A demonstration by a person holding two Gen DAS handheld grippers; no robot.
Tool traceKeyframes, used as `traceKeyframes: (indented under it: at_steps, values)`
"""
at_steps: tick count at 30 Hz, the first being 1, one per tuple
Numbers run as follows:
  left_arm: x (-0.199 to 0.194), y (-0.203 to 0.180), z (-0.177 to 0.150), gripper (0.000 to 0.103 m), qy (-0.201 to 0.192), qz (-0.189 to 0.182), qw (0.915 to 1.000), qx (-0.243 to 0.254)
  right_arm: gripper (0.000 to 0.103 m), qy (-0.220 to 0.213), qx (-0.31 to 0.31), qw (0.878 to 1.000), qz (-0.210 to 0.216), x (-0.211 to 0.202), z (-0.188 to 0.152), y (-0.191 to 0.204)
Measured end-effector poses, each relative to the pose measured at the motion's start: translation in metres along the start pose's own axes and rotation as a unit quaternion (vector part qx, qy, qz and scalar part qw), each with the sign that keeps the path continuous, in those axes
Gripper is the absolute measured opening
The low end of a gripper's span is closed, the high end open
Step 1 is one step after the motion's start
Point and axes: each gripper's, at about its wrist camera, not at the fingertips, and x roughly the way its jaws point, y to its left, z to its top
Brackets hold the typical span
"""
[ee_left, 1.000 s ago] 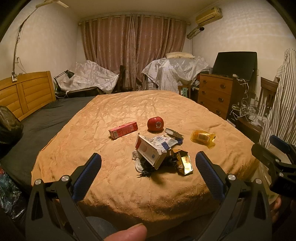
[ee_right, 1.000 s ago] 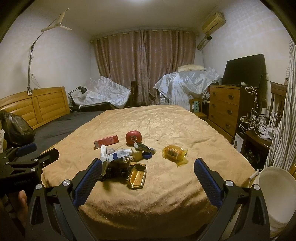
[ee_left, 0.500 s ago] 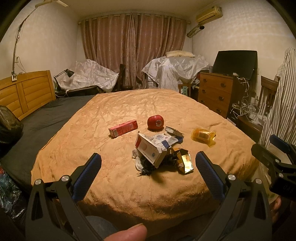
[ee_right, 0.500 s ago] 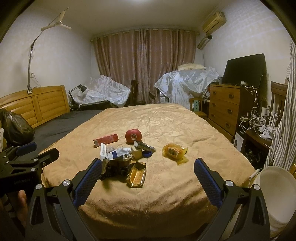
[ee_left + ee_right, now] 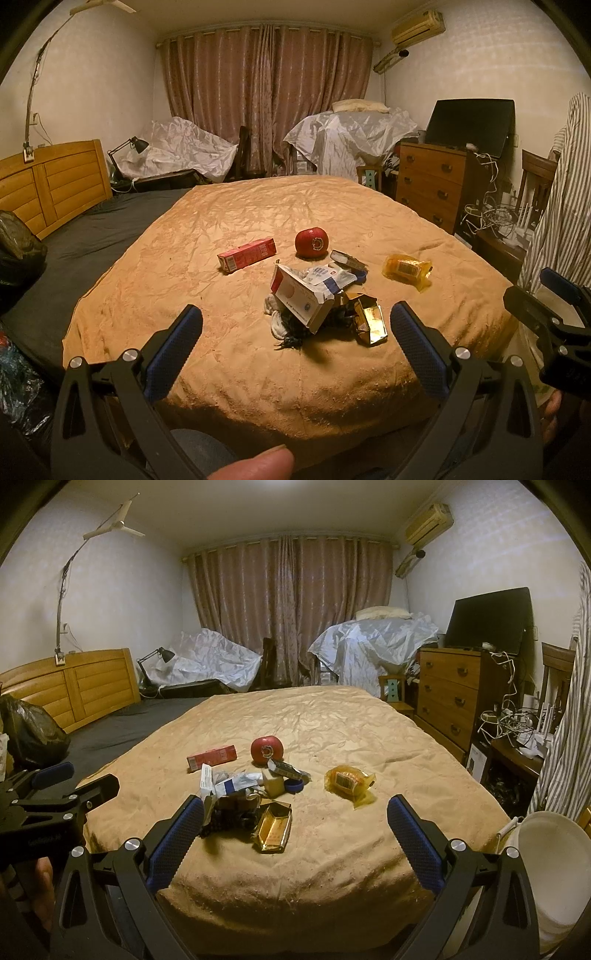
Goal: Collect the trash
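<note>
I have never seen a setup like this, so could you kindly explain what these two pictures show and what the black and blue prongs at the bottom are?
There is no robot here: a person holds one two-finger gripper in each hand, and a fisheye camera on each looks forward along its fingers. One picture comes from the left gripper, the other from the right gripper; each also catches the other gripper at its edge. Both are open and hold nothing.

They face a bed with a tan bedspread. On it lies the trash: a red carton, a red apple-like ball, a yellow wrapper, a torn white box and a gold tray. A white bin stands at the right of the bed.
</note>
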Motion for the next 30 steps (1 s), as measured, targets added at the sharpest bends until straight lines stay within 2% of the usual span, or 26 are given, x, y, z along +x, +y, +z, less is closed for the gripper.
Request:
traceKeyframes:
  at_steps: [30]
  values:
    - [0.005, 0.004, -0.008, 0.098, 0.006, 0.002, 1.0, 0.0, 0.099, 0.003, 0.0, 1.0, 0.003, 0.002, -0.001, 0.0]
